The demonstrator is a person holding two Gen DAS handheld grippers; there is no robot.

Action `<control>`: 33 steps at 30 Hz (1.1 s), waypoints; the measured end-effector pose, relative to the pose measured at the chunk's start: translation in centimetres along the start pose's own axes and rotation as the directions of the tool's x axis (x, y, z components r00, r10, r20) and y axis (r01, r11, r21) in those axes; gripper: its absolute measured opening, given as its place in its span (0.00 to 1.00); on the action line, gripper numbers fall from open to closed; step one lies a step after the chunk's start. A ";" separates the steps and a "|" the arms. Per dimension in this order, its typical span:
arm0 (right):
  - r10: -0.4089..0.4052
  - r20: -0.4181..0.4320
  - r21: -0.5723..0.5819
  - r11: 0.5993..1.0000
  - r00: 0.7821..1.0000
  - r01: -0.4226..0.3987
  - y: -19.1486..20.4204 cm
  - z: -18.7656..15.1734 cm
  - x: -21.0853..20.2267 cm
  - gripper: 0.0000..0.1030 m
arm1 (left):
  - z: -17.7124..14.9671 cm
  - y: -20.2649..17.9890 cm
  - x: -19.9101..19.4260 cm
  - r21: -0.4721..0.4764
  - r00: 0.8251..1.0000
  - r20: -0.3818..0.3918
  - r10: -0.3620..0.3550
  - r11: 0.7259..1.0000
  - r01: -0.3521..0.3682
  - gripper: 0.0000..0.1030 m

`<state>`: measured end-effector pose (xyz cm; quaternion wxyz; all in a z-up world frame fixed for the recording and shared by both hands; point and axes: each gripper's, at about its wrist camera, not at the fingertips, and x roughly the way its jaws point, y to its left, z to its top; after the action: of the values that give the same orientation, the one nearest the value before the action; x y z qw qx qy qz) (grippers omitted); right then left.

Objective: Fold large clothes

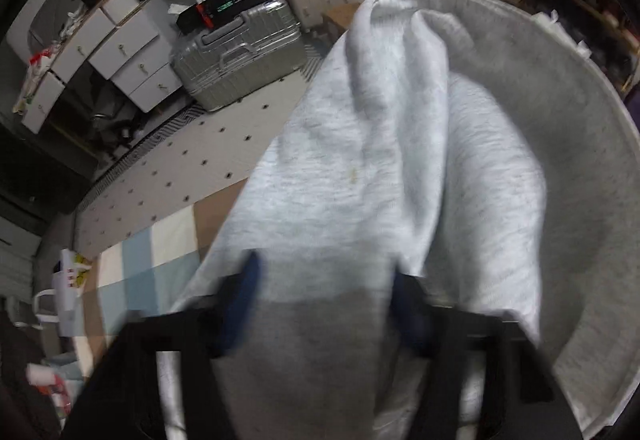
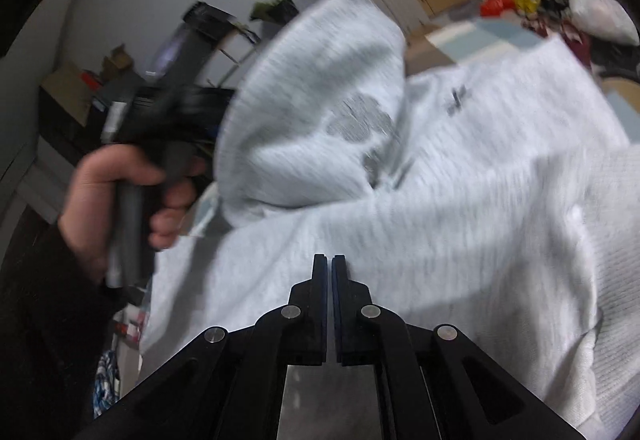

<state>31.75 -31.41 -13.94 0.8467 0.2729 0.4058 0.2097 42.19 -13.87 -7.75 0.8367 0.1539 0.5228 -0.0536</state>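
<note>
Left wrist view: the left tongs (image 1: 324, 296) are clenched on a thick bunch of the grey sweatshirt (image 1: 400, 160), cloth filling the gap between the two blue-padded fingers (image 1: 244, 300). The garment hangs forward from the grip and fills the middle and right of the view, its rounded hem edge curving along the right side. To the left lies open room: a white dotted mat (image 1: 180, 168) on the floor, then a checked cover (image 1: 148, 264) nearer the camera. Beyond the mat stand a silver suitcase (image 1: 240, 52) and a white drawer unit (image 1: 120, 52) against the wall.

Right wrist view: the right tongs (image 2: 330, 268) are pressed together; whether any cloth is pinched between the tips cannot be told. The sweatshirt (image 2: 480, 200) spreads wide under and beyond them, pale grey, creased, with a dark printed patch on a raised fold. At left a hand (image 2: 116, 196) grips the handle of the other tool, lifting that fold. The picture is blurred.
</note>
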 end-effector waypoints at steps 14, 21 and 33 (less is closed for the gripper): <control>0.008 0.176 -0.087 0.996 0.984 0.007 3.7 4.4 -3.7 0.62 | -8.3 5.7 -9.1 -0.008 0.976 0.182 -0.118 0.993 0.122 0.03; -0.287 0.186 0.016 0.957 0.940 0.289 3.1 13.0 -0.1 0.80 | -9.3 6.0 -8.4 0.012 0.968 0.195 -0.157 0.987 0.157 0.03; -0.372 0.055 -0.029 0.927 0.927 0.374 0.3 17.7 6.8 0.05 | -8.1 7.6 -8.9 -0.006 0.899 0.189 -0.395 0.915 0.404 0.39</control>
<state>49.83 -32.39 -8.39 0.8858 0.1794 0.4255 0.0463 33.20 -4.73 -1.58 0.8558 0.0191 0.4648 -0.2264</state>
